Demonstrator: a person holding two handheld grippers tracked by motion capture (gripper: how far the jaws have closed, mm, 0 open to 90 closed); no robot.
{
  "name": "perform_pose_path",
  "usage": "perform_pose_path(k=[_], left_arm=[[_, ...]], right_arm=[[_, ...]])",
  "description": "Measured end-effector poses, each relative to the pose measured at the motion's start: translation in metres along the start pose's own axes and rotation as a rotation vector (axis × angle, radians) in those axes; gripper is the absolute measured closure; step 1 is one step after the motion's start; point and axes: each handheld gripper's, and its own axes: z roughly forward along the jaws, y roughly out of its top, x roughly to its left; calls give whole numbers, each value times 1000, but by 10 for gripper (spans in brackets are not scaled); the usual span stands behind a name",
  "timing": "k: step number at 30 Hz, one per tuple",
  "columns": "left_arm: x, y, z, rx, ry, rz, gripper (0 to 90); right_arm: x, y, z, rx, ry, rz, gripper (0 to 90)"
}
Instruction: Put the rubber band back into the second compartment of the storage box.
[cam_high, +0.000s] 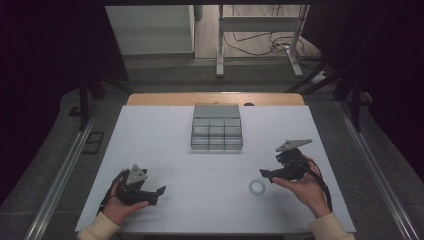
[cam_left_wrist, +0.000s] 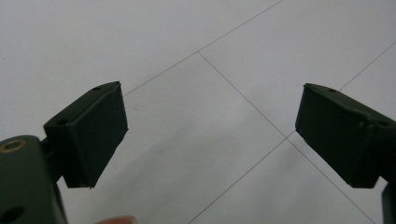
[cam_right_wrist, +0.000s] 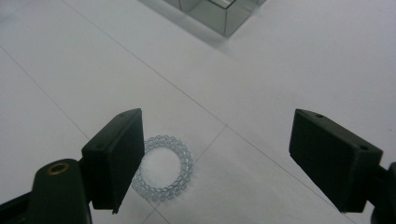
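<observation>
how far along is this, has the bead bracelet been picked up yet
Nothing looks done yet: the bead bracelet lies flat on the white table, untouched, apart from the grey compartment box. In hand: the right gripper is open and hovers close to the bracelet, which sits by one jaw. The left gripper is open over bare table. Left to do: likely grasping and moving it.
</observation>
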Motion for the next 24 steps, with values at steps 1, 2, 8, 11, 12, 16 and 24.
perform_pose_path(k=[1,2,8,11,12,16,24], left_arm=[[0,0,0,0,0,0,98],[0,0,0,-1,0,0,98],[0,0,0,0,-1,1,98],[0,0,0,1,-2,1,98],[0,0,0,0,-1,1,98],[0,0,0,-1,-2,1,98],[0,0,0,-1,-1,1,98]], right_arm=[[0,0,0,0,0,0,186],[1,2,4,17,6,-6,188],[7,7,10,51,24,-27,194],[9,10,14,73,31,-29,204],[10,10,15,84,34,-29,208],[12,8,20,121,33,-37,210],[14,6,29,168,30,-44,235]])
